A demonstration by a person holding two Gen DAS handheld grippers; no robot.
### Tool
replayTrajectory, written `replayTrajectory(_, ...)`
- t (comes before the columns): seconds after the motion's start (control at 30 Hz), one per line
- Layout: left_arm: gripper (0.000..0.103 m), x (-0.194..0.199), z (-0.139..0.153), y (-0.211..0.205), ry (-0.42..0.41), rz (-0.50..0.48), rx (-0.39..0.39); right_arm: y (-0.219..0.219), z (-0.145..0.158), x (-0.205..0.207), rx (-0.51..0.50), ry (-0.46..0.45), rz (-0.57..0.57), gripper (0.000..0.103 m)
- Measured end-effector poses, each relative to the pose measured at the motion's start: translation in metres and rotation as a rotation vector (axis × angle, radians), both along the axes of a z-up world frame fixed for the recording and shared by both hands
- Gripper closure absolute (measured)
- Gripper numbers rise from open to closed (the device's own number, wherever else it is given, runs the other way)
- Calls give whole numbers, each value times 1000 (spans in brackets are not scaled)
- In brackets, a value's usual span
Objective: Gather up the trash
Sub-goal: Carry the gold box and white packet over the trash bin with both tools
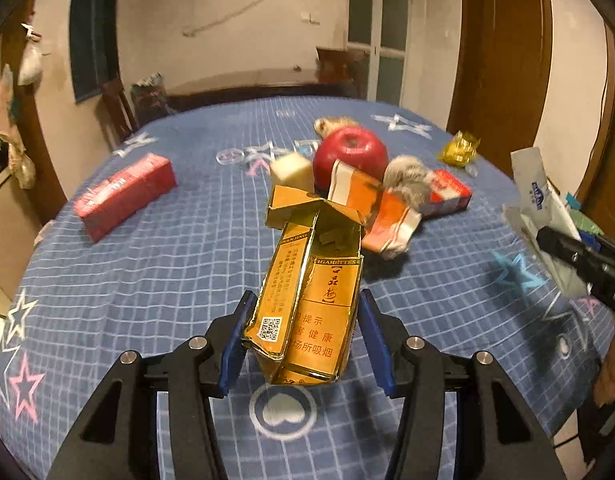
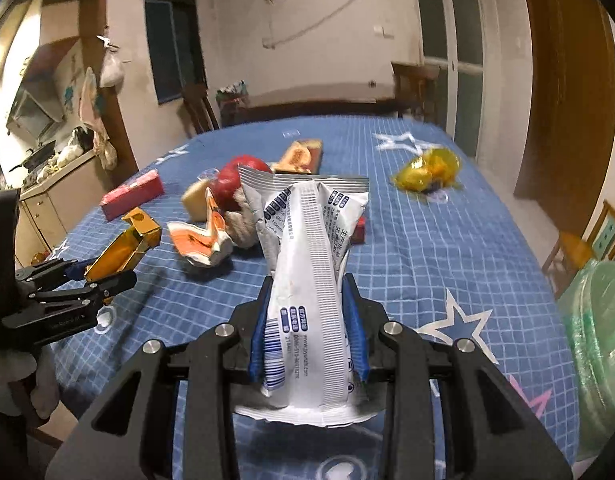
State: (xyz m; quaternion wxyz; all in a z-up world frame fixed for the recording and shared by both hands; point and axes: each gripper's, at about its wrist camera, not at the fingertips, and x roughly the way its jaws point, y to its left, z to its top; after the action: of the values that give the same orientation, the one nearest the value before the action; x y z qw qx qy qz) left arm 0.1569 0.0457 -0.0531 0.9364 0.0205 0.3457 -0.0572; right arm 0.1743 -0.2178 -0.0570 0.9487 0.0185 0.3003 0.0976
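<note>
My left gripper is shut on an empty gold cigarette pack with its lid torn open, held above the blue checked tablecloth. It also shows in the right wrist view with the gold pack. My right gripper is shut on a crumpled white and blue wrapper, seen from the left wrist view at the right edge. An orange and white crumpled wrapper lies by a red apple.
On the table lie a red carton, a pale cube, a grey fluffy ball, a red and white box and a yellow foil wrapper. A green plastic bag is at the right.
</note>
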Motion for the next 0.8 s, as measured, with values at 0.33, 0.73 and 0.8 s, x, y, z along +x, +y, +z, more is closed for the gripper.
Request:
replayTrajectory(0.33,50,-38,48,-30,-198,18,-19,17,31,-30,-59,-169,-7,72)
replayTrajectory(0.73,50,-50,75,-64,-268,-16,-37,6,51,-49,-57,-266,-16,72)
replayTrajectory(0.8,50,-52,77,-69,-271,-23,-39,5,53,-50,-57,-268,-19,72)
